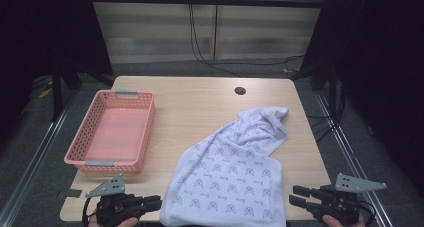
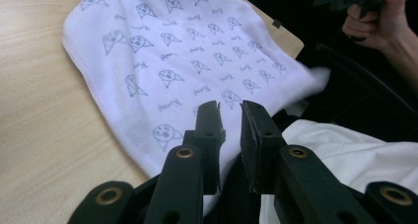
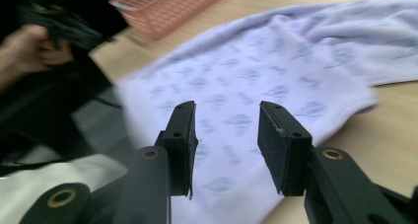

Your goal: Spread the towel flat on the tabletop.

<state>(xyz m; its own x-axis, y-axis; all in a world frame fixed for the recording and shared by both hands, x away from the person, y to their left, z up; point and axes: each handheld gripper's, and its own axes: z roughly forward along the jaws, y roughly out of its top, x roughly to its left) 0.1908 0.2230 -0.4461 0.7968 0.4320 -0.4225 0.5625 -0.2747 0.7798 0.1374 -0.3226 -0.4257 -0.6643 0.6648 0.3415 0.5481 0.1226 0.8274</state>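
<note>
A pale lilac towel (image 1: 235,162) printed with small grey figures lies spread across the wooden table (image 1: 200,97), rumpled at its far end, with its near edge hanging over the table's front. My left gripper (image 1: 158,203) hovers at the front edge, just left of the towel's near corner. In the left gripper view its jaws (image 2: 230,105) stand a narrow gap apart over the towel (image 2: 187,51), holding nothing. My right gripper (image 1: 295,195) is by the towel's near right corner. It (image 3: 226,108) is open above the towel (image 3: 276,71), and nothing is between its pads.
A pink perforated basket (image 1: 107,167) stands empty on the left side of the table, also seen as the basket (image 3: 167,7). A round cable hole (image 1: 240,91) sits near the far edge. Bare wood lies between basket and towel. A white garment (image 2: 345,150) is below the front edge.
</note>
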